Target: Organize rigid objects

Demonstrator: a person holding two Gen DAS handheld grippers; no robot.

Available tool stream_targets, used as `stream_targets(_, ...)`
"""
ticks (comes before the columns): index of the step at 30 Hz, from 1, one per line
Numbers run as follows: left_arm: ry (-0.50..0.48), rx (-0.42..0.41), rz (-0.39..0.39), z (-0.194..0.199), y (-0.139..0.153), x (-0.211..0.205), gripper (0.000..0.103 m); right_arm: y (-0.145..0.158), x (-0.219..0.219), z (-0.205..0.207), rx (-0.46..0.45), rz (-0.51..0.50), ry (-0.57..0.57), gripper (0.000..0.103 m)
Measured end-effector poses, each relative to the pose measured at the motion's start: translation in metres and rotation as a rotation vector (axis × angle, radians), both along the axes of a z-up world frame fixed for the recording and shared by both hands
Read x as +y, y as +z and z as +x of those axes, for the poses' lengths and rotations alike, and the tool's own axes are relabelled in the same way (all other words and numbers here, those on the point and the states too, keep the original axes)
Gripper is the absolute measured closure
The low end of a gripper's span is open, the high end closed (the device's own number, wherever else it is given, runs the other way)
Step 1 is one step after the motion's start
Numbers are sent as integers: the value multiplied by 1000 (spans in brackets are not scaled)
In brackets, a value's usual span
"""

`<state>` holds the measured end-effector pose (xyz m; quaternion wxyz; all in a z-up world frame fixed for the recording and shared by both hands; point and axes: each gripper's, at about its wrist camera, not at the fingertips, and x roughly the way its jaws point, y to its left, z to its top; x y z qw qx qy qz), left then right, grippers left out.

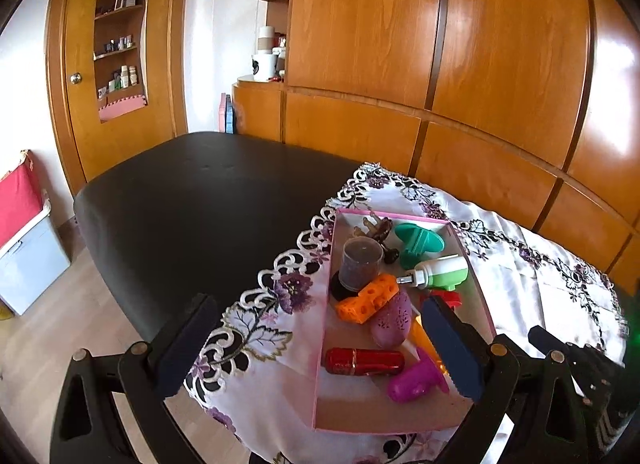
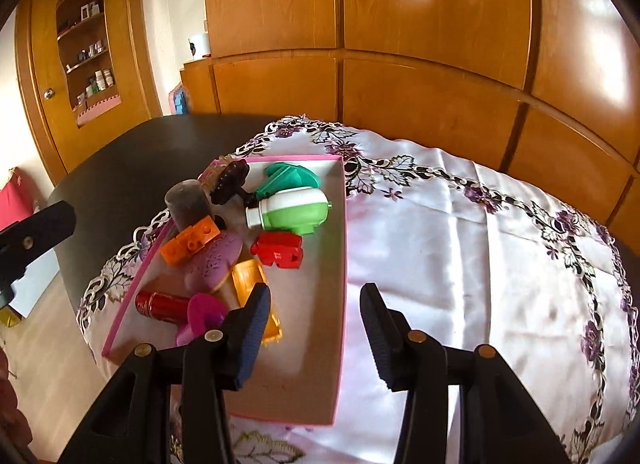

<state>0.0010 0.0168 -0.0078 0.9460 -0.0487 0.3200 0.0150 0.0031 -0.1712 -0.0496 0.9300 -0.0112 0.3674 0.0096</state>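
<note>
Both grippers' fingers spread, nothing between pads: left gripper (image 1: 320, 344) straddles the near left wall of the pink tray (image 2: 344, 248); right gripper (image 2: 316, 334) hangs over its near right wall. Tray sits on embroidered cloth (image 2: 460, 232) over black table (image 1: 192, 200). Contents, left to right: red cylinder (image 2: 160, 304), orange block (image 2: 190, 246), purple oval (image 2: 216, 260), red block (image 2: 278, 250), green-white bottle (image 2: 296, 210). Wooden cabinets (image 2: 400, 24) behind.

My pink-rimmed box (image 2: 343, 232) sits on a white cloth (image 2: 460, 248) patterned with purple flowers and black leaves, over a black surface (image 1: 192, 200). In the box lie an orange block (image 2: 191, 247), a red block (image 2: 279, 250), a green-and-white bottle (image 2: 294, 211), a shiny red tube (image 2: 160, 305) and a magenta piece (image 2: 202, 314).
</note>
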Motion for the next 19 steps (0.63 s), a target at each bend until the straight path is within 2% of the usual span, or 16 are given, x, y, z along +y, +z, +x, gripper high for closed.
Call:
stream_targets(6, -15, 44, -37, 1, -7, 0, 0, -1, 3, -3, -14, -6, 1, 56)
stream_targets(11, 12, 3, 42, -1, -9, -4, 1, 0, 7, -4, -20, -14, 9, 56)
stream_targets(19, 13, 3, 32, -1, -10, 1, 2, -1, 6, -4, -26, -16, 1, 56)
